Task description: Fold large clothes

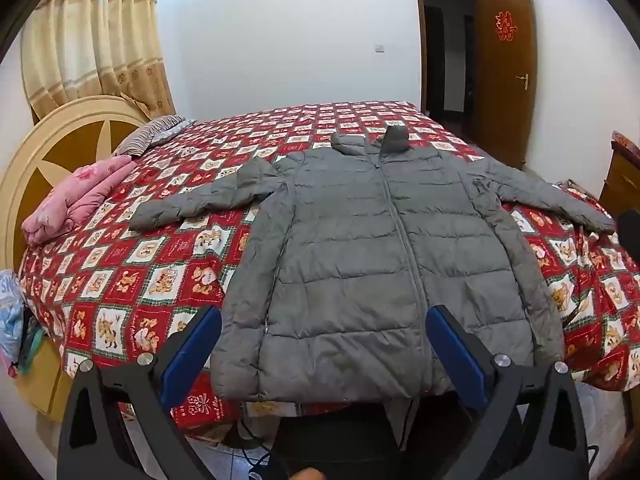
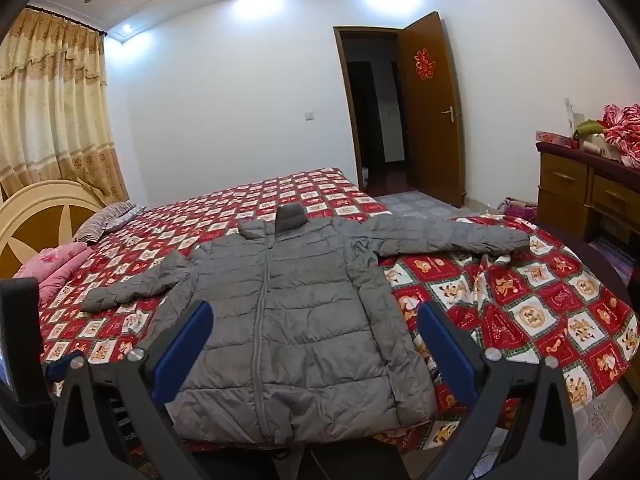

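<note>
Pink quilt (image 1: 76,200) folded at left, near headboard (image 1: 52,140). Grey padded jacket (image 1: 372,264) lies flat, zipped, front up, on red checked bedspread (image 1: 132,280), sleeves spread both sides, hem at near bed edge. Left gripper (image 1: 323,344) jaws wide apart, holding nothing, above hem. Right gripper (image 2: 315,340) same, fingers apart, empty. Open door (image 2: 430,112) at right.

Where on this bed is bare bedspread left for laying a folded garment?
The widest bare patch of bedspread lies beyond the grey jacket's collar, toward the far edge. Another sits between its left sleeve and the near edge. The headboard side is crowded by the pink quilt and striped pillow.
</note>
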{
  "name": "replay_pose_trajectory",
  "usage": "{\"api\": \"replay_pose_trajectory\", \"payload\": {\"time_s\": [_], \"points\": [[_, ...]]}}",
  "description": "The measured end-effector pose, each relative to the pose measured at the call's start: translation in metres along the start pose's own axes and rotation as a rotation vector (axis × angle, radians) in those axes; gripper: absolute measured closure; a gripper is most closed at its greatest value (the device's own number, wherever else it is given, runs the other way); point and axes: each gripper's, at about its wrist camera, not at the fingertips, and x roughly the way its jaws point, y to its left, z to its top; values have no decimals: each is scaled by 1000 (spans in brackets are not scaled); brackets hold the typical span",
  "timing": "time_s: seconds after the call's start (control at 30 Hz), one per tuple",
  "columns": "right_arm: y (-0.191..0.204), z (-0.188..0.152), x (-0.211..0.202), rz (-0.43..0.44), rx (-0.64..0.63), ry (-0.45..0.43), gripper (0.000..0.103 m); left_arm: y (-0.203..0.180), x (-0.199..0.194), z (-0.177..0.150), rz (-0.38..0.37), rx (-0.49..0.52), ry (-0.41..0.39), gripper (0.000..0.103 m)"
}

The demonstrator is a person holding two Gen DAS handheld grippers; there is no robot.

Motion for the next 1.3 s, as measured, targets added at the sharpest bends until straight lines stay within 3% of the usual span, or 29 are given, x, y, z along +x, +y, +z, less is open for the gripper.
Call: {"api": "replay_pose_trajectory", "payload": {"time_s": [0.2, 0.6, 1.3], "points": [[-11, 3, 0, -5, 0, -20, 0, 6, -6, -1, -10, 2, -27, 1], [-4, 1, -4, -46, -31, -25, 0, 3, -7, -1, -7, 3, -9, 1], [-1, 1, -3, -37, -30, -16, 0, 2, -11, -1, 6, 14, -25, 1]]}}
